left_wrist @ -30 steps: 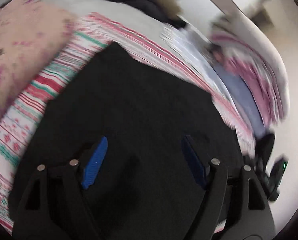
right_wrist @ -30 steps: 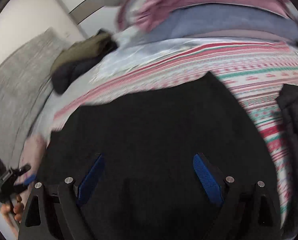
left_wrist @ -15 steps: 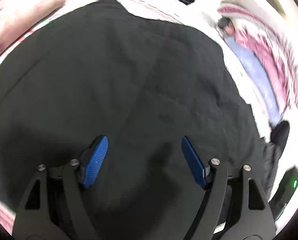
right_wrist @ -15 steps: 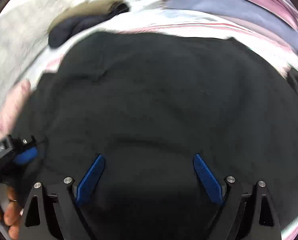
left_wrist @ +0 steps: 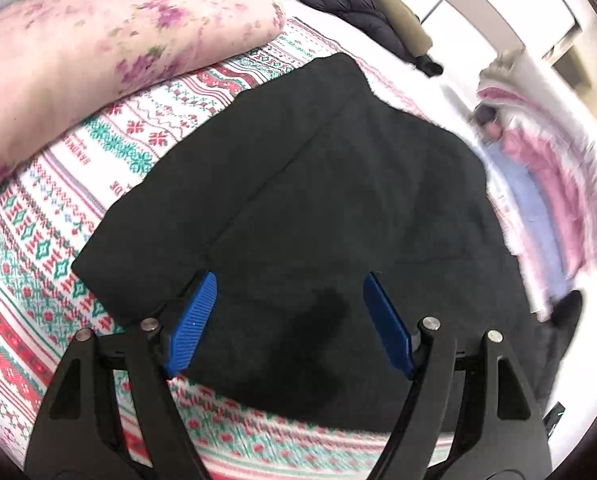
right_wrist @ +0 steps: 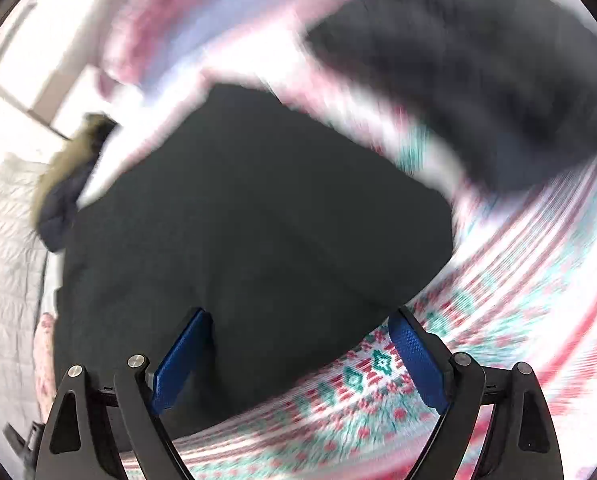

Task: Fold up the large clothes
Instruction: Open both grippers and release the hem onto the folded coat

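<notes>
A large black garment (left_wrist: 338,216) lies folded flat on a patterned red, green and white blanket (left_wrist: 58,240). A straight fold edge runs diagonally across it. My left gripper (left_wrist: 288,320) is open and empty, hovering over the garment's near edge. In the right wrist view the same black garment (right_wrist: 238,232) fills the middle. My right gripper (right_wrist: 294,356) is open and empty above the garment's near right corner, with its right finger over the blanket (right_wrist: 498,320). That view is blurred by motion.
A pink floral pillow (left_wrist: 98,40) lies at the far left. A dark jacket with an olive lining (left_wrist: 358,4) lies at the back. Folded pink and blue clothes (left_wrist: 546,184) sit at the right. Another dark garment (right_wrist: 478,64) lies far right in the right wrist view.
Both grippers have pulled back from close over the black garment, so the blanket shows around it again. The right gripper is swinging to the right. Both stay open.
</notes>
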{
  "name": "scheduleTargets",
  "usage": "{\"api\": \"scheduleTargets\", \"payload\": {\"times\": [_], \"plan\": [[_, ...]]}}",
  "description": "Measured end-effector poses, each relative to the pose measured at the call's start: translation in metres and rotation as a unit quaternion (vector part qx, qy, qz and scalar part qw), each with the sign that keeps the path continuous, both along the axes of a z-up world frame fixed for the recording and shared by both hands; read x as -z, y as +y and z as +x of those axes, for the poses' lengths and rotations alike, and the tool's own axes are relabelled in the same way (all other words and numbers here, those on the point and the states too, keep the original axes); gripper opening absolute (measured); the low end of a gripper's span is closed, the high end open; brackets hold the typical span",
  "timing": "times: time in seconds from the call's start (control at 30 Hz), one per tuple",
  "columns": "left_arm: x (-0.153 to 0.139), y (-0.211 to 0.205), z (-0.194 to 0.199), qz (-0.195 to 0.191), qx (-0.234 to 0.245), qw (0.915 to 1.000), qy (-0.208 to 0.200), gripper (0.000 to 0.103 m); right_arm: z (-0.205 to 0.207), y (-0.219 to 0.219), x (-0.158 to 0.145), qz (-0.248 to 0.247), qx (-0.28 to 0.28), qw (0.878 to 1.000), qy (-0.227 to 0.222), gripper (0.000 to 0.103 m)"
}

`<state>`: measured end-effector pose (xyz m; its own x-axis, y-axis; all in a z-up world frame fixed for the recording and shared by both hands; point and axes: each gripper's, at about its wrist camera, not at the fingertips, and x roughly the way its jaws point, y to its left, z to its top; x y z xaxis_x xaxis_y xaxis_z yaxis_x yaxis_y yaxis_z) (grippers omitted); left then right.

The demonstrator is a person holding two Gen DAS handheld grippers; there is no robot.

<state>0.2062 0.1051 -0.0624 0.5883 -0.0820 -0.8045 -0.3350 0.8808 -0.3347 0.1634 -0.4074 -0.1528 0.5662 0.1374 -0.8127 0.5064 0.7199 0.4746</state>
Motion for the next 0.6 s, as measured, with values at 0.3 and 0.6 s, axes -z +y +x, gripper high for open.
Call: {"api": "scheduleTargets", "payload": {"times": [0.3,0.6], "plan": [[-0.035,-0.02,0.004,0.058,0.001,0.9983,-0.001,0.077,-0.005,0.014,-0.014,-0.056,-0.006,0.998,-0.03,0.103],[-0.048,-0.179,0.121,0.139,0.214,0.9662,0.039,0.077,-0.036,-0.002,-0.027,0.004,-0.007,0.997,-0.075,0.103]]}}
